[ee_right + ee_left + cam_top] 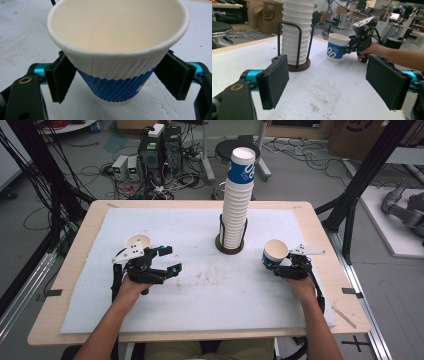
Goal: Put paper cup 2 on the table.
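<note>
right gripper (281, 265) clamped on blue-white paper cup (274, 253), upright on mat; left gripper (170, 260) released, jaws wide, holding nothing.

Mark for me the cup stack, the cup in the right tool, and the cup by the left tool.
cup stack (236, 205), high view, mid-height of the white column
held cup (117, 82), right gripper view, blue ribbed wall
loose cup (137, 241), high view, open rim
</note>
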Demonstrator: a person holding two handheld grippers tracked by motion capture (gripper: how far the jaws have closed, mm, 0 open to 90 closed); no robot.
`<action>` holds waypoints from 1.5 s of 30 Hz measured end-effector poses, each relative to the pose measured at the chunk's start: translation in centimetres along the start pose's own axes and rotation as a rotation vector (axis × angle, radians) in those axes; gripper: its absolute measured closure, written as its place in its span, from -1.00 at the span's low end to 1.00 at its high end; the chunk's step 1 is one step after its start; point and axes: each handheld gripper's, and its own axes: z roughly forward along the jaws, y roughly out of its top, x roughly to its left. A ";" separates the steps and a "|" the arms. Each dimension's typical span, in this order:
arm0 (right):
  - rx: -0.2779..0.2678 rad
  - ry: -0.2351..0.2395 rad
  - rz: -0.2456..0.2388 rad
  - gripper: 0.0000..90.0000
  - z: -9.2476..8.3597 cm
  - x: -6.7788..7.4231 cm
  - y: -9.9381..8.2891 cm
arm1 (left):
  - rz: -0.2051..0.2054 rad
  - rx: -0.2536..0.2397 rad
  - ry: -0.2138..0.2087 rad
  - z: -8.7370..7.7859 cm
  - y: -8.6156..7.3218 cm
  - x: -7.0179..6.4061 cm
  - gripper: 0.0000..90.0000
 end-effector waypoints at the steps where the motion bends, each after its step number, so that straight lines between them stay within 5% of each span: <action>1: 0.006 -0.001 -0.003 -0.56 0.0 0.1 0.0 | 0.000 0.000 0.000 0.0 0.0 0.0 -0.59; 14: 0.080 -0.013 -0.023 -0.56 -1.6 0.5 -0.3 | -0.004 -0.001 0.005 -0.1 0.0 0.1 -0.59; 27: -0.043 0.021 0.029 -0.56 -6.5 1.5 -0.2 | -0.008 -0.003 0.007 -0.2 0.0 0.2 -0.59; 35: -0.165 0.102 -0.019 -0.56 -8.3 3.8 2.0 | 0.014 -0.012 0.008 -0.1 0.6 -0.2 -0.59; 45: -0.188 0.157 -0.091 -0.56 -8.2 5.9 3.8 | 0.026 -0.028 0.026 -0.5 1.4 -0.3 -0.59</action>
